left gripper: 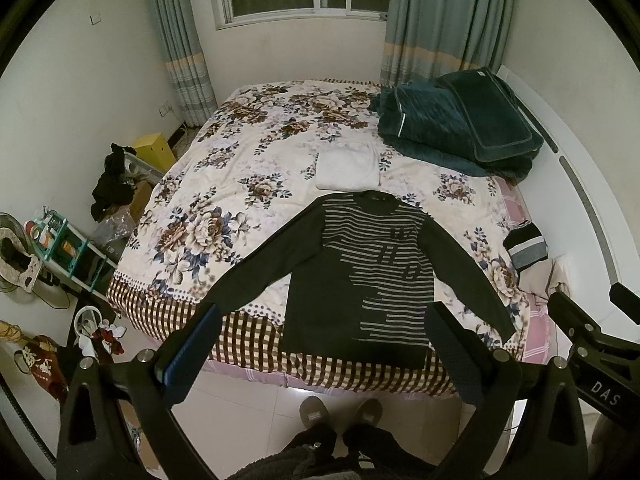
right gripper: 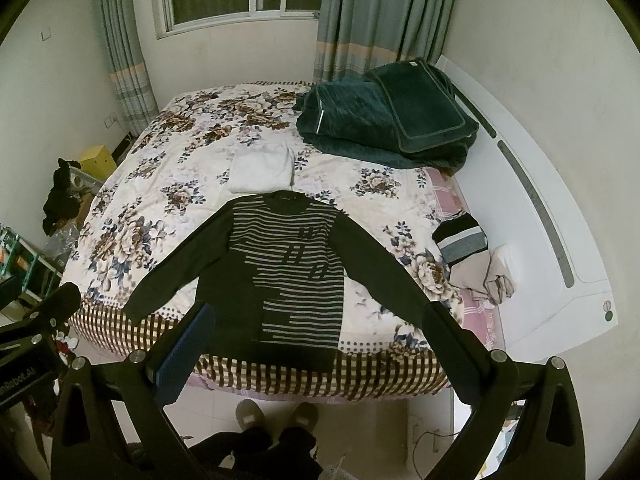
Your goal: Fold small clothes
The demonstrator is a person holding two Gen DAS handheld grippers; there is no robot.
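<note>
A dark long-sleeved sweater with grey stripes (left gripper: 360,276) lies flat, face up, on the floral bedspread (left gripper: 224,184), sleeves spread out, hem at the bed's near edge. It also shows in the right wrist view (right gripper: 288,276). My left gripper (left gripper: 324,344) is open and empty, held above the bed's near edge over the hem. My right gripper (right gripper: 316,340) is open and empty, likewise above the hem. A folded white garment (left gripper: 347,166) lies just beyond the collar, also seen in the right wrist view (right gripper: 261,168).
A pile of dark green bedding (left gripper: 456,124) sits at the far right of the bed. A folded striped garment (right gripper: 460,240) and beige cloth (right gripper: 486,276) lie at the right edge. Clutter and a shelf (left gripper: 60,248) stand on the floor left. The person's slippers (left gripper: 340,412) are below.
</note>
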